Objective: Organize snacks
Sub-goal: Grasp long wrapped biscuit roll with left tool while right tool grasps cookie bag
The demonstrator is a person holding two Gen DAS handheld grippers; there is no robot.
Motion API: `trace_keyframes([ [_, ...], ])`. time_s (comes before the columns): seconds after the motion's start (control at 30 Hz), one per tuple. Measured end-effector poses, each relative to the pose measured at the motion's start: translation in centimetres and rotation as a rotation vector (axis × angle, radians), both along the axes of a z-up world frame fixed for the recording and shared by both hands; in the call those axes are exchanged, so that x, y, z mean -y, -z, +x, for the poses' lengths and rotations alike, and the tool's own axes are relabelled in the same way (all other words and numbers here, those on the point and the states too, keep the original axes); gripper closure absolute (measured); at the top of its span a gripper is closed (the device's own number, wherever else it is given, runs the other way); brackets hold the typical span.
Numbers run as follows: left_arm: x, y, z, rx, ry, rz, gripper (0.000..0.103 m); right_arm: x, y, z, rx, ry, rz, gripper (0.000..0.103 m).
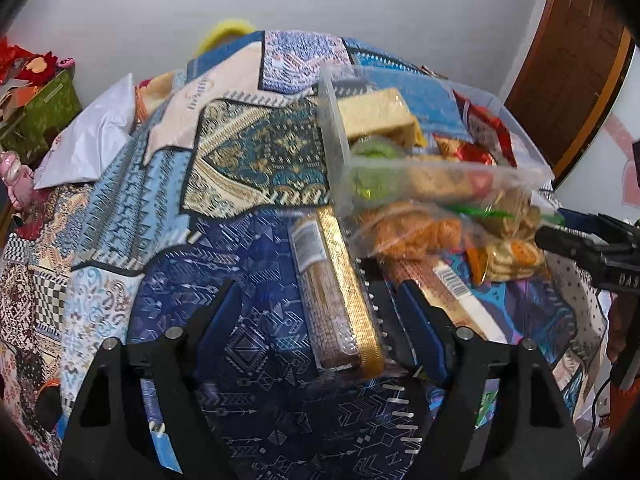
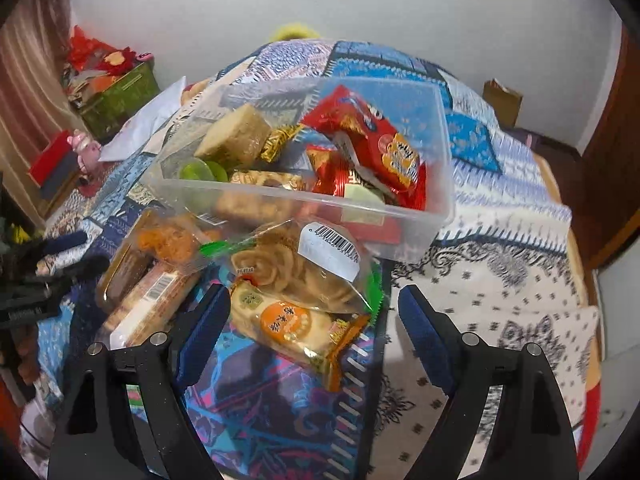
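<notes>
Right wrist view: spread fingers flank an orange-labelled snack packet below the clear tub.

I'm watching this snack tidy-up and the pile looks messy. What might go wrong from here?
1. The left gripper has its open jaws around the gold-edged biscuit pack, which lies off-centre toward one finger, so it may twist when gripped.
2. The clear bag of cookies overlaps the orange-labelled packet; the right gripper may drag both.
</notes>
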State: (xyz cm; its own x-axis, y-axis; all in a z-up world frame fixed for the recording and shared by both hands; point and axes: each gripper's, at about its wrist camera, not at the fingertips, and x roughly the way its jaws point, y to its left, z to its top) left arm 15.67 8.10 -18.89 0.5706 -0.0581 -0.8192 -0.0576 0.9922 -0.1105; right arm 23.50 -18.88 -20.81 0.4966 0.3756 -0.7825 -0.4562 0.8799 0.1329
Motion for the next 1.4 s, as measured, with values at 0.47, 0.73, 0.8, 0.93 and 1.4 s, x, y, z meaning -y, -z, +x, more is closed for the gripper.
trace_keyframes([
  [0.47, 0.7, 2.9, 2.2, -0.042, 0.003, -0.043, 0.051, -2.4, 2.6, 2.1, -0.05, 0.007, -0.042, 0.009],
  [0.73, 0.3, 3.5, 2.1, -0.033, -0.007, -0.06, 0.062, -1.3, 2.7, 2.0, -0.045, 0.008, 0.042, 0.016],
  [0.8, 0.1, 3.4, 1.8, -0.033, -0.011, -0.068, 0.064, -0.8, 2.5, 1.9, -0.043, 0.003, 0.058, 0.021],
  [0.93, -0.2, 3.0, 1.0, -0.032, -0.013, -0.08, 0.065, -0.1, 2.1, 1.5, -0.027, 0.004, 0.067, 0.029],
  [1.4, -0.5, -1.7, -1.7, 0.065, -0.035, -0.051, 0.067, 0.3, -0.7, -0.9, 0.044, 0.013, 0.096, 0.032],
])
